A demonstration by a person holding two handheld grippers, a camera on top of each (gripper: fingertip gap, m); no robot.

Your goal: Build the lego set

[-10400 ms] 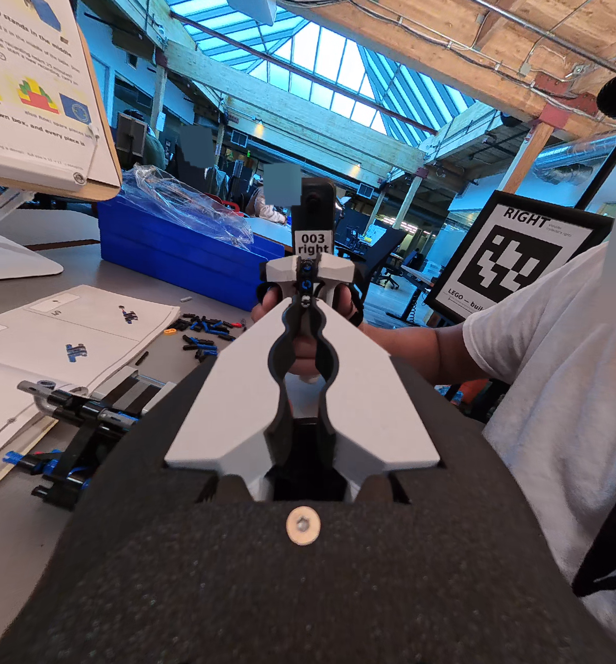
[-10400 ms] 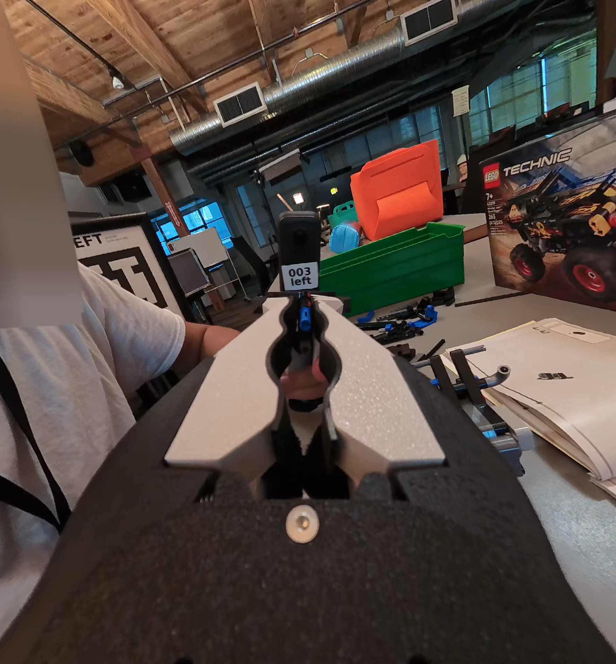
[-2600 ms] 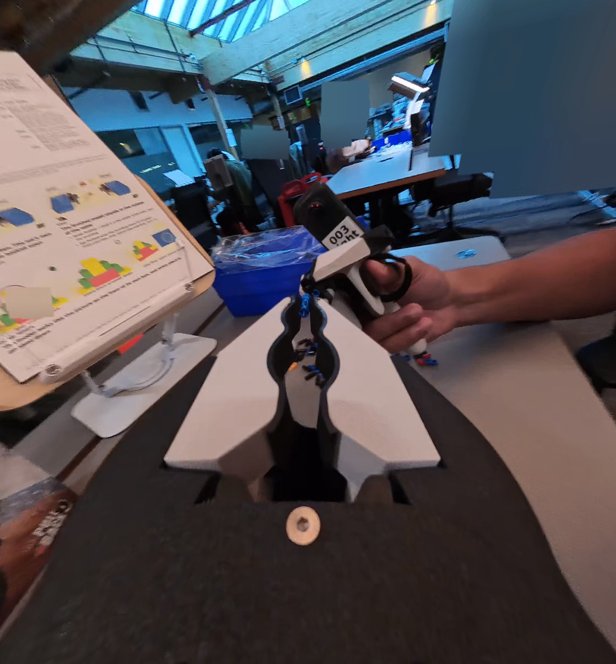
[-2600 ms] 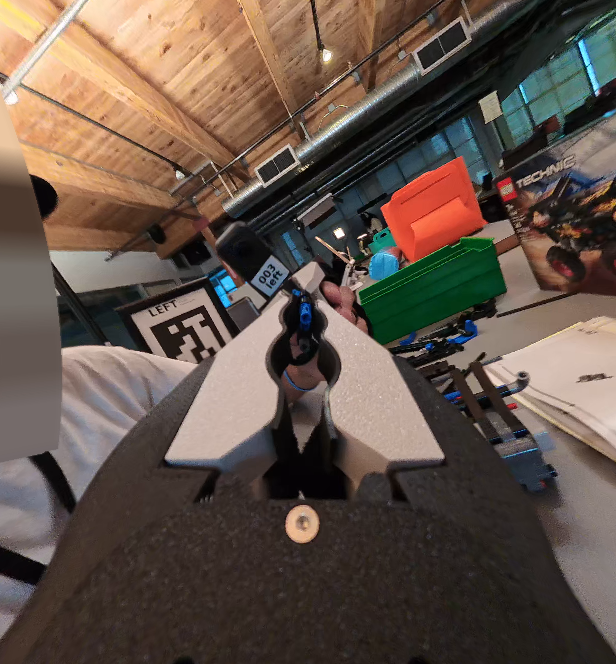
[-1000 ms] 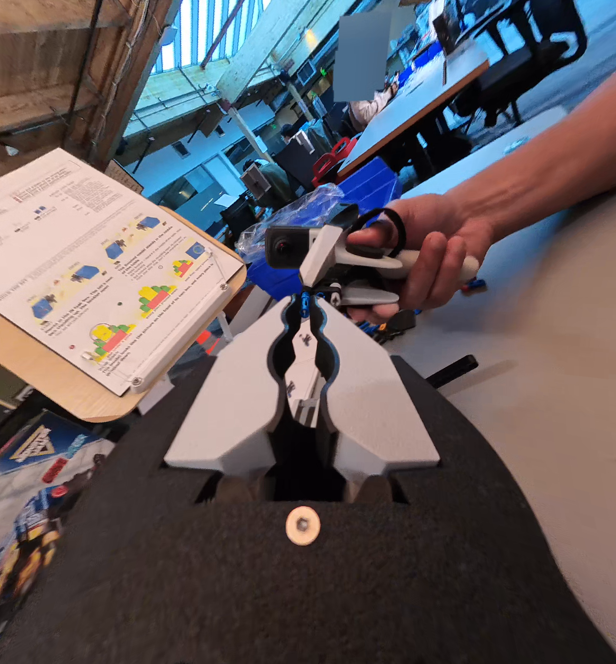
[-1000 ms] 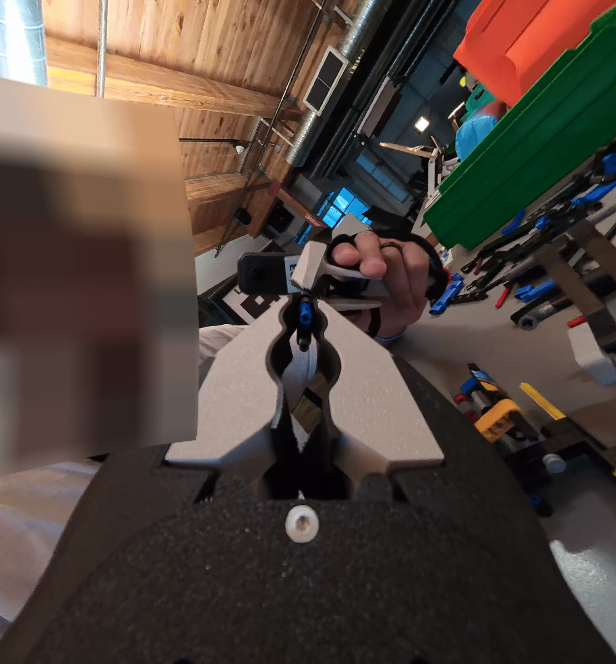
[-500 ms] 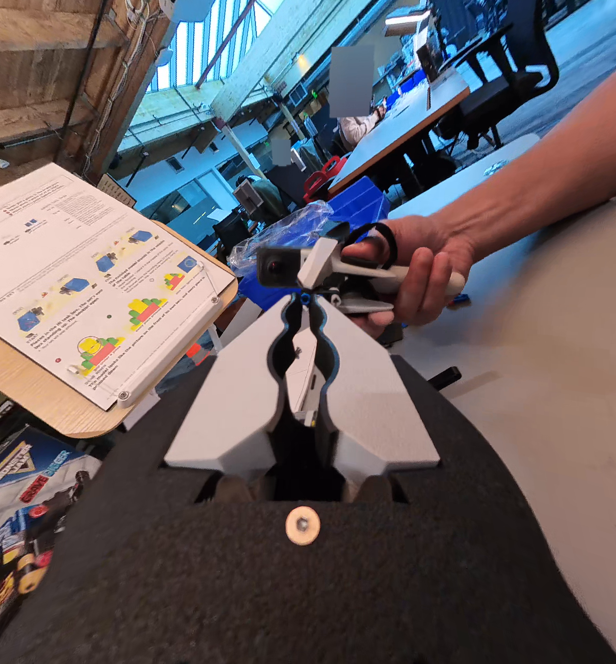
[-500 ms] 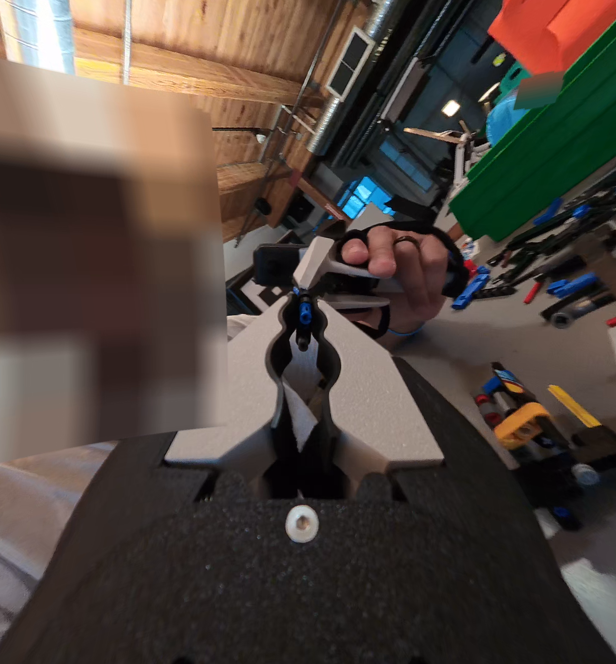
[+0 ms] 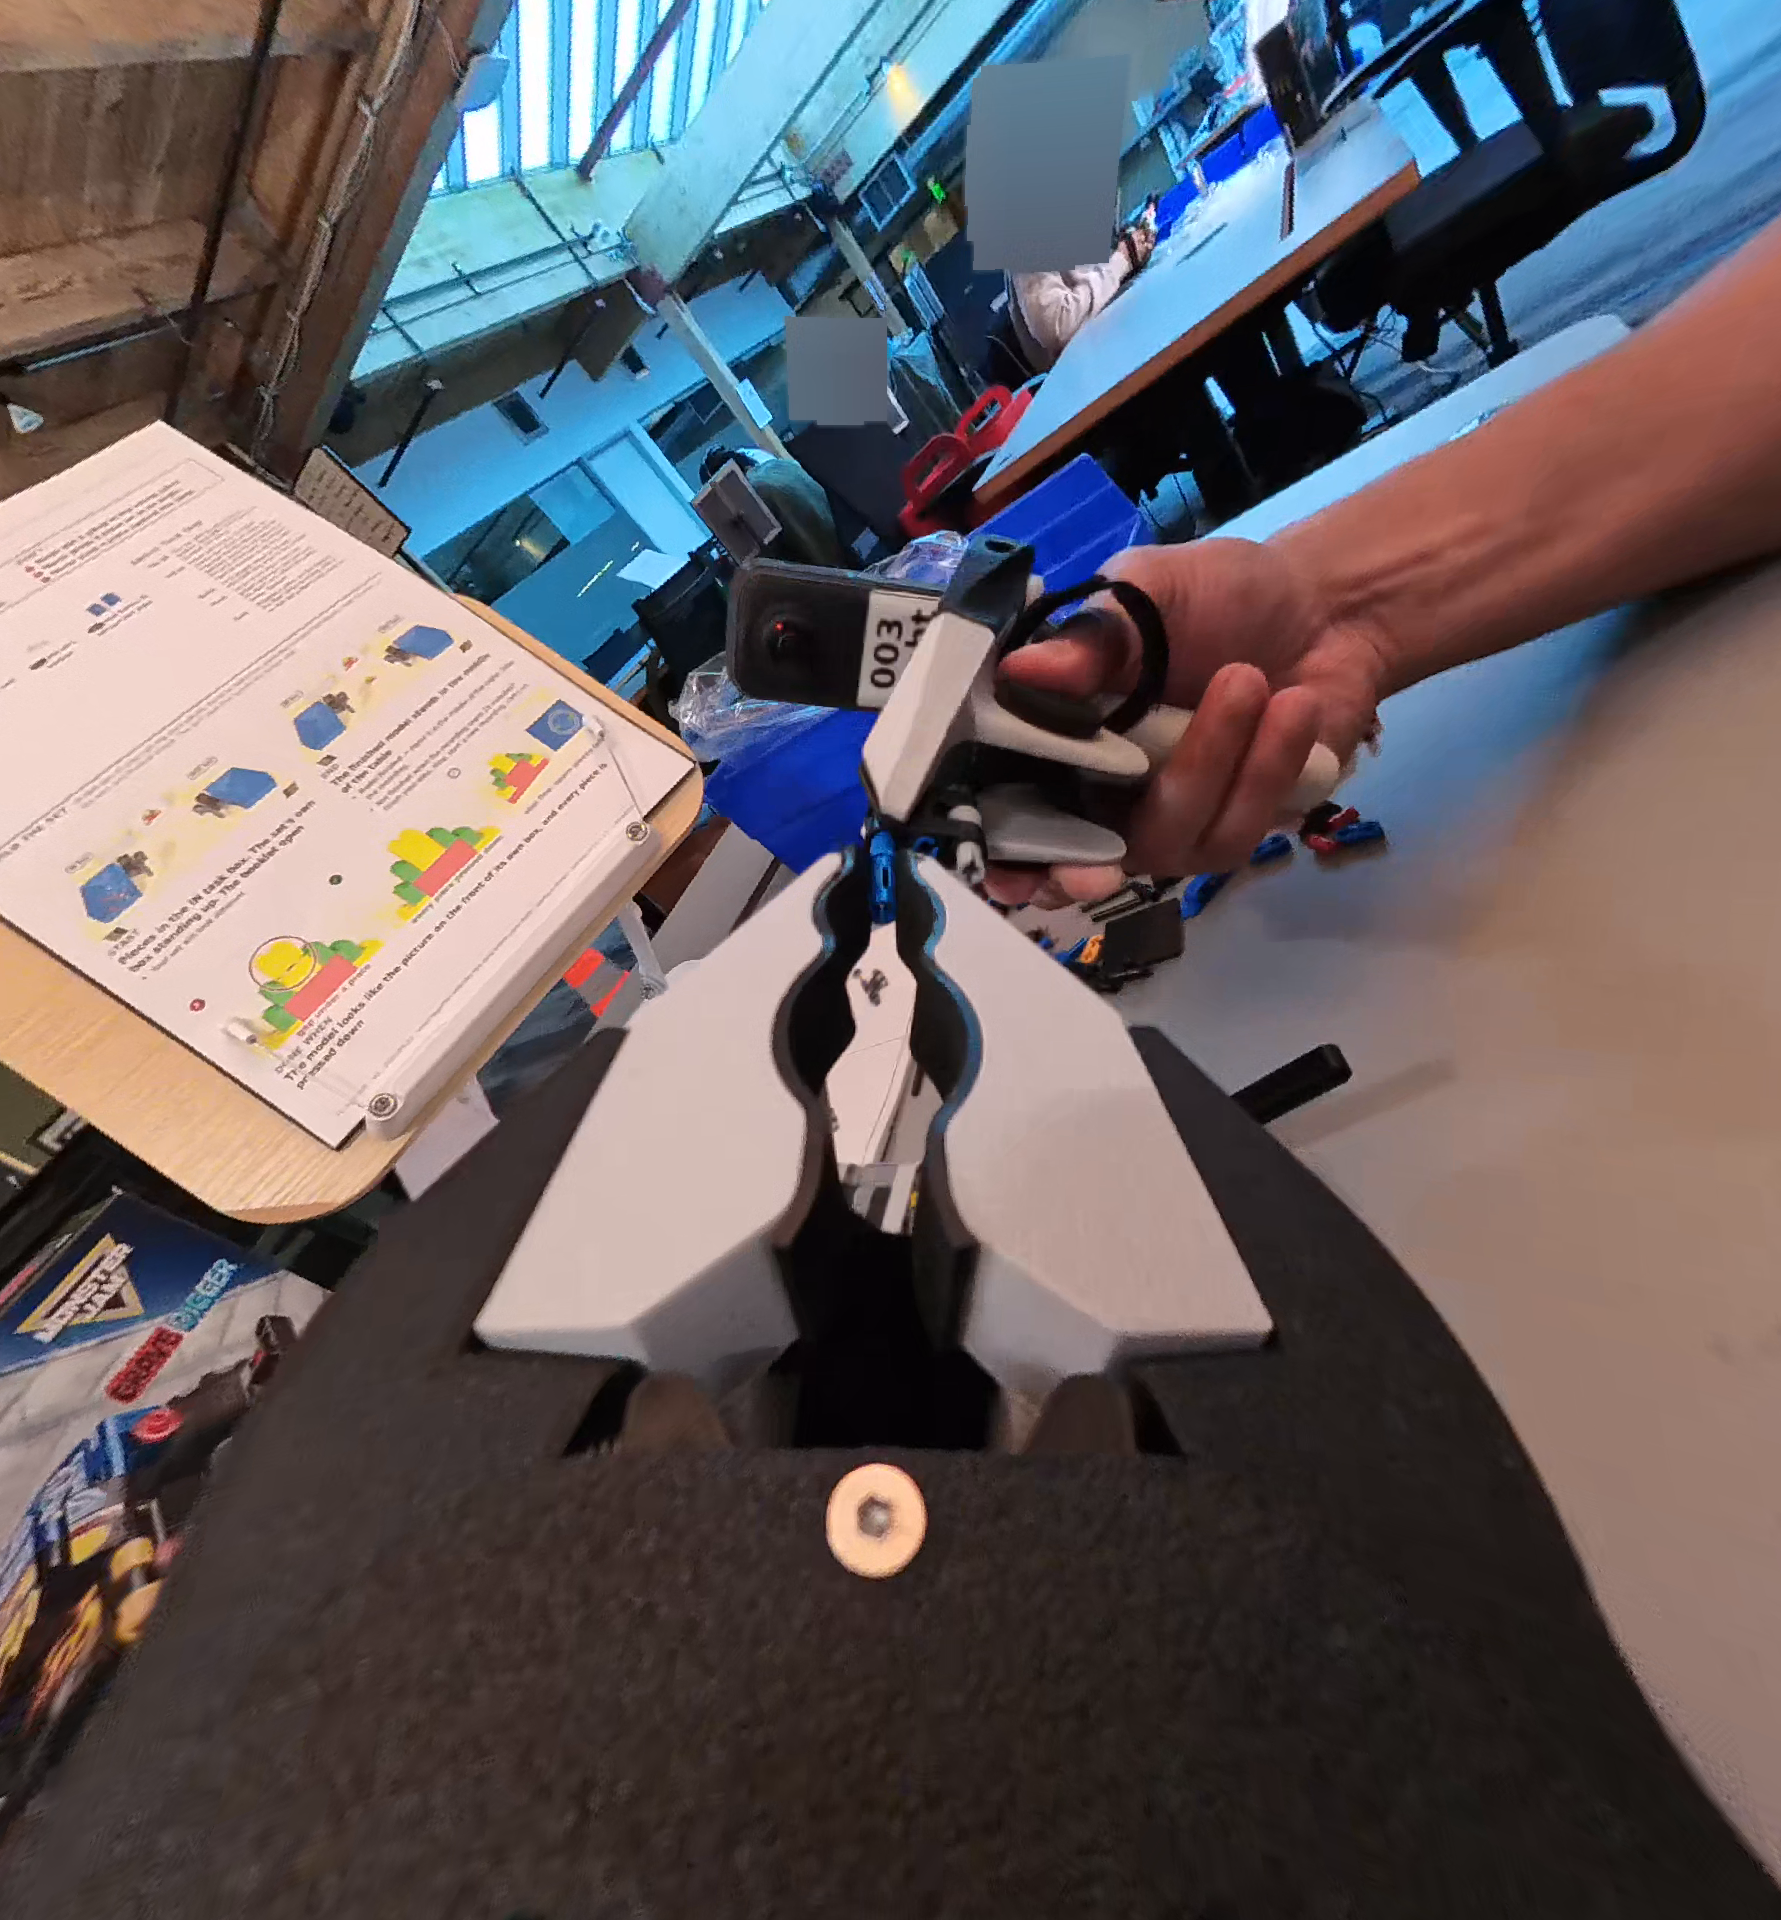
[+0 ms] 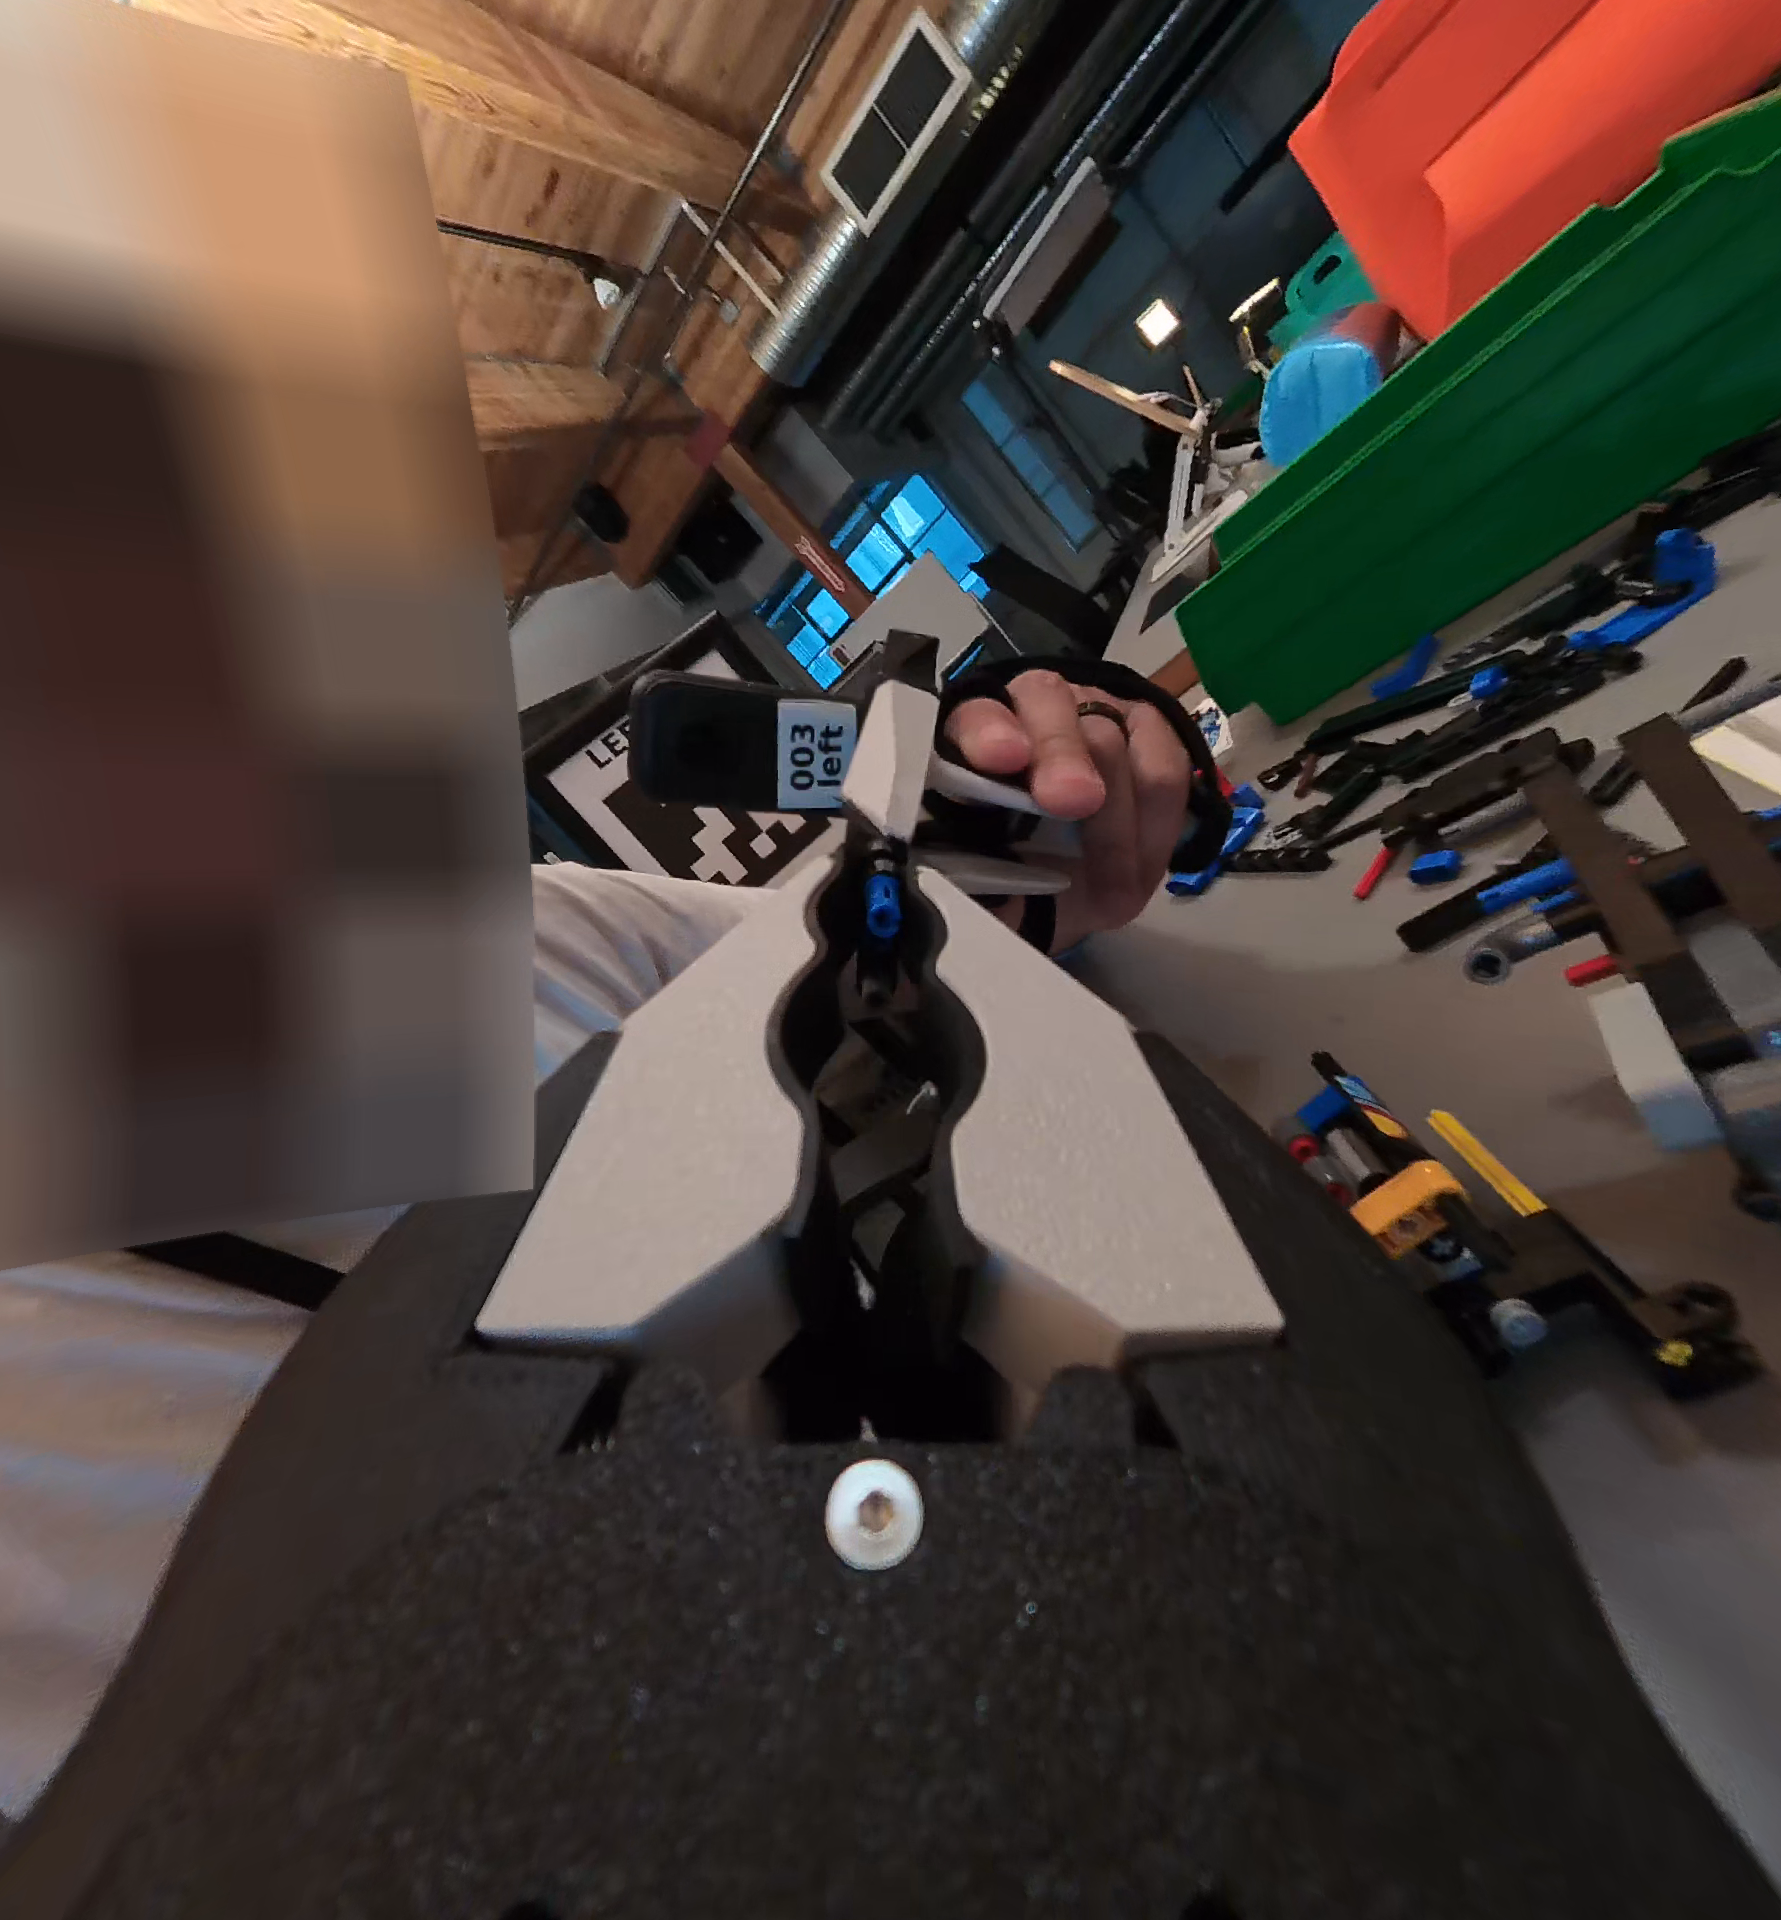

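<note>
My left gripper (image 9: 881,883) is shut, with a small blue pin (image 9: 881,885) pinched at its tips. The right gripper faces it tip to tip, rolled on its side in a person's hand (image 9: 1229,717). In the right wrist view my right gripper (image 10: 878,883) is shut too. A blue pin (image 10: 878,902) sits in its tip recess, with a short black part (image 10: 870,987) just behind it between the fingers. The left gripper's tips touch that same spot, held by a hand (image 10: 1083,790). Whether the two views show one joined piece, I cannot tell.
An instruction sheet on a wooden stand (image 9: 273,790), a blue bin (image 9: 792,790) and the set's box (image 9: 65,1455) lie to the left. A green bin (image 10: 1540,436), loose black and blue parts (image 10: 1468,717), a partly built frame (image 10: 1696,935) and a yellow and black subassembly (image 10: 1416,1226) lie on the grey table. The grippers are tip to tip, or close to it.
Both grippers stay shut and tip to tip. Over the last seconds they rolled onto their sides; since half a second ago they shifted only slightly.
</note>
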